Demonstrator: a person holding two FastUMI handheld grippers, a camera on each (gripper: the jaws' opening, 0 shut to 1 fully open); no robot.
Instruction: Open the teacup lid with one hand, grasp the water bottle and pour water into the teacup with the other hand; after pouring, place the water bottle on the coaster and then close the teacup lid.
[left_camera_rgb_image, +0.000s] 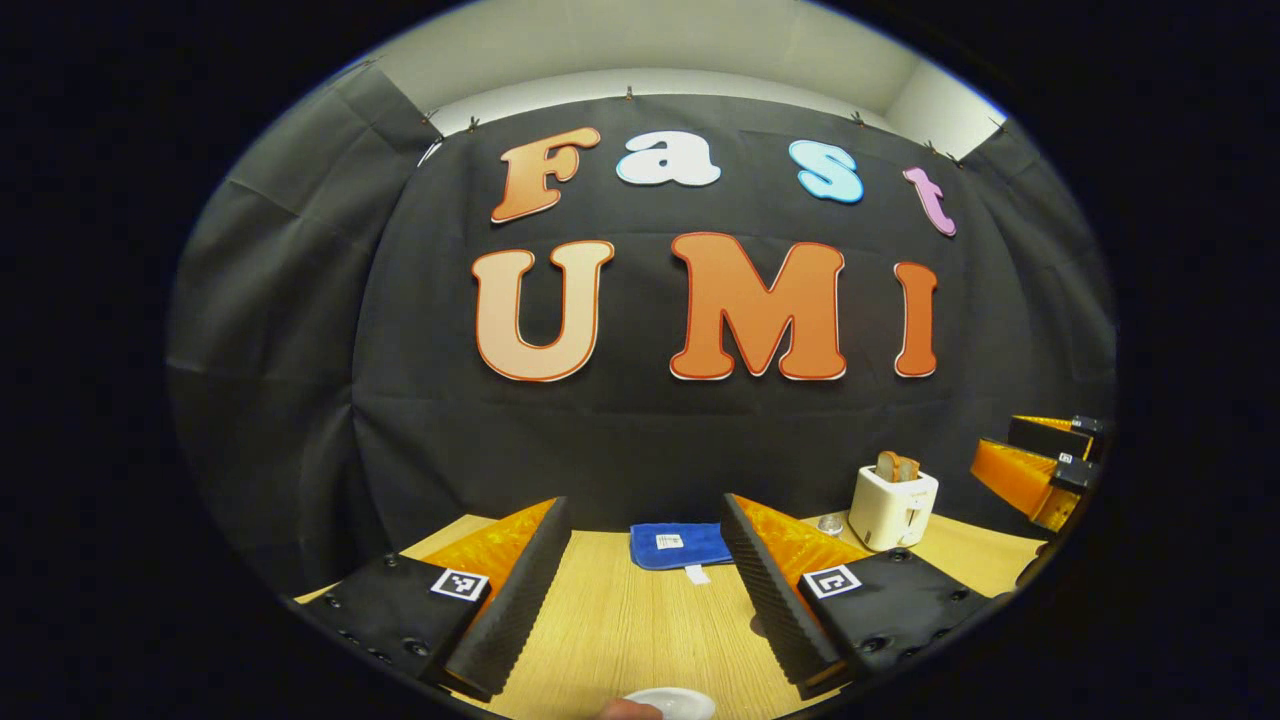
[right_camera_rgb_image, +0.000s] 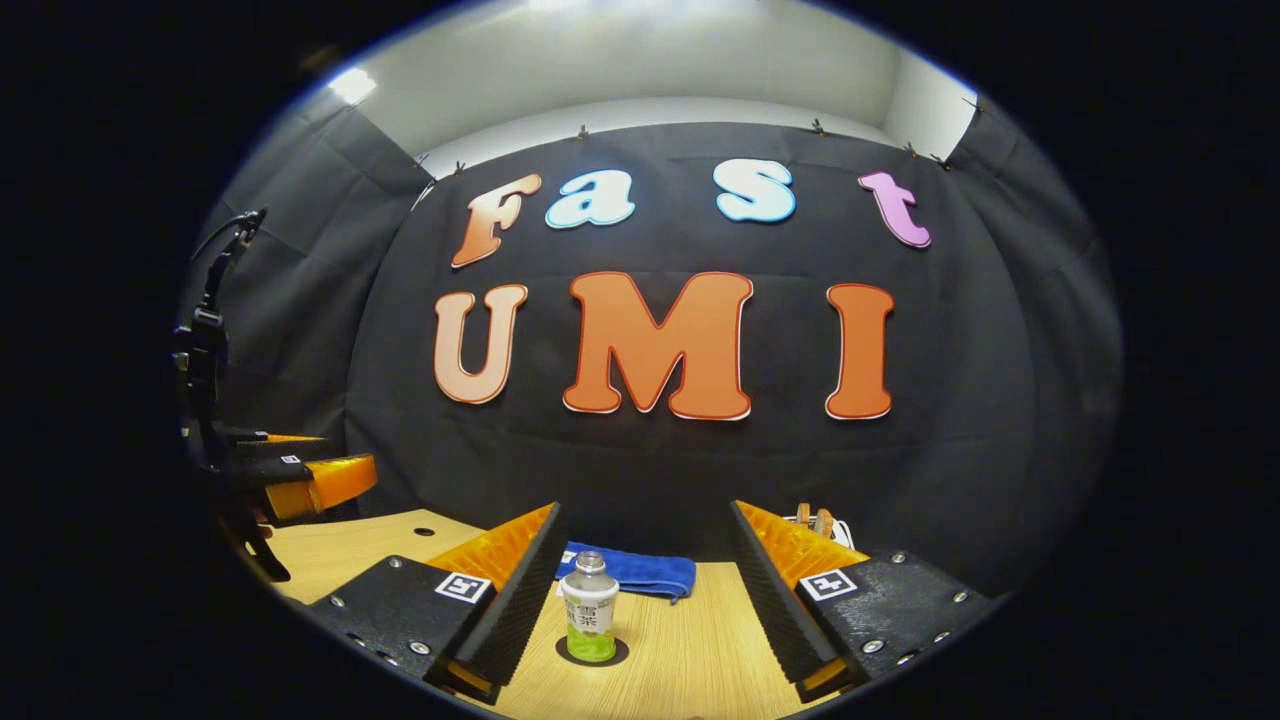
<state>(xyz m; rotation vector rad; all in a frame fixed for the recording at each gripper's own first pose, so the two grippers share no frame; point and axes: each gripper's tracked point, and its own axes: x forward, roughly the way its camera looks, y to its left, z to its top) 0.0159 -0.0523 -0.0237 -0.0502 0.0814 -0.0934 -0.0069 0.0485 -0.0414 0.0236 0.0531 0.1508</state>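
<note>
White teacup lid (left_camera_rgb_image: 668, 703) edge-cropped

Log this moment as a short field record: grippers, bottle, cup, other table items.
left gripper: open, above the table, holding nothing
right gripper: open, bottle ahead between its fingers, untouched
water bottle: upright on a dark round coaster
white rounded object: at bottom edge below the left gripper; cup or lid, cannot tell
blue cloth: folded at the table's far edge
toaster: white, bread in its slots, far right
</note>
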